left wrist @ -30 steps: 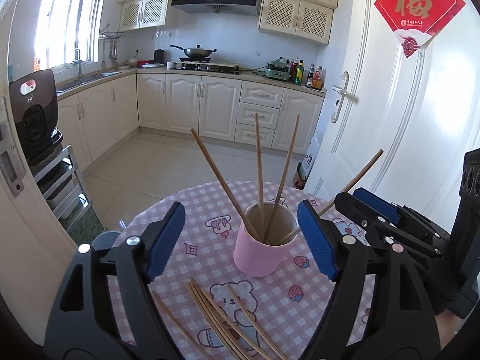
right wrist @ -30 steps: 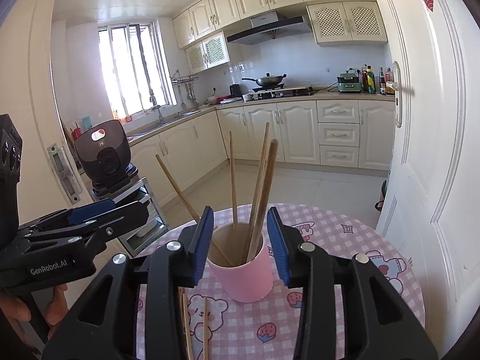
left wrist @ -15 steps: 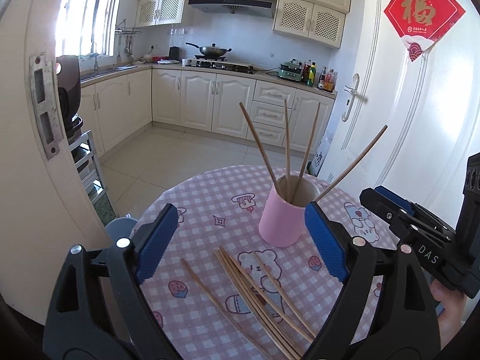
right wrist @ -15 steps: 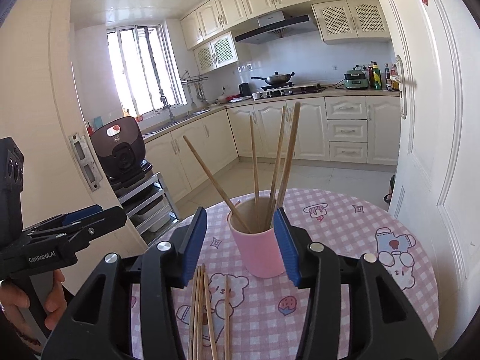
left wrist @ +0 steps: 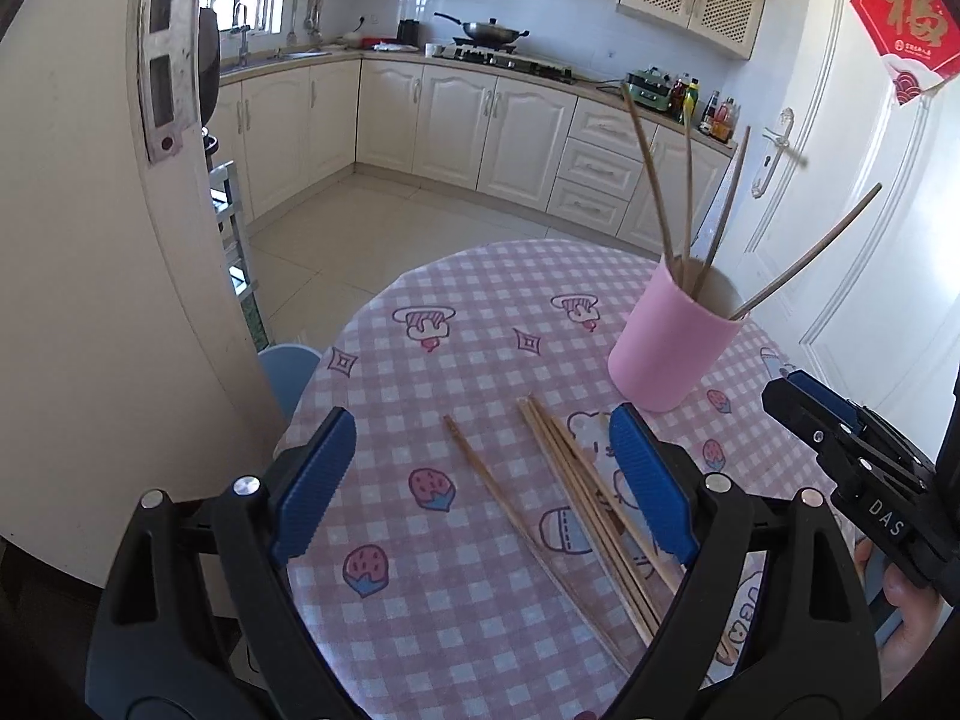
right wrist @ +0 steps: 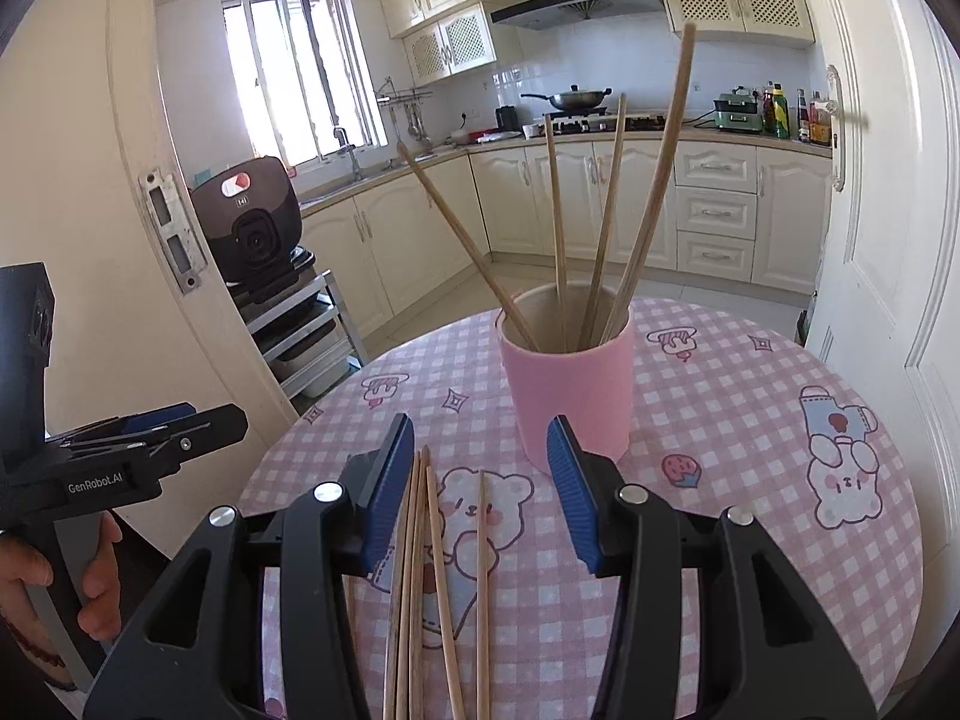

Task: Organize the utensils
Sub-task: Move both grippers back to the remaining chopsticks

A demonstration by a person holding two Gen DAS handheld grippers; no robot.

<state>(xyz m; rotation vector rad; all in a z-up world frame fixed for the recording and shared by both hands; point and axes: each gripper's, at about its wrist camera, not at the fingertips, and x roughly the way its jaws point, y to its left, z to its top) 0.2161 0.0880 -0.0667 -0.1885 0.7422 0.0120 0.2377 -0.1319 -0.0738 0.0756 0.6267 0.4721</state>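
A pink cup [left wrist: 675, 348] [right wrist: 570, 390] stands on the round table with several wooden chopsticks [right wrist: 606, 228] upright in it. Several loose chopsticks [left wrist: 576, 498] [right wrist: 432, 570] lie on the cloth in front of the cup. My left gripper [left wrist: 480, 486] is open and empty above the loose chopsticks, left of the cup. My right gripper [right wrist: 480, 492] is open and empty over the loose chopsticks, just short of the cup. The right gripper also shows at the right edge of the left wrist view [left wrist: 840, 438], and the left gripper at the left of the right wrist view [right wrist: 150, 432].
The table has a pink checked cloth [left wrist: 480, 330] [right wrist: 750, 420] with cartoon prints. A white door [left wrist: 852, 210] is close on the right. A door frame [left wrist: 90, 240] and a metal rack with an appliance [right wrist: 258, 240] stand to the left. A blue stool [left wrist: 288, 372] sits by the table edge.
Both grippers have pulled back from the cup and lowered toward the loose chopsticks. The left gripper has moved left, so the cup now sits to its right. Both stayed open.
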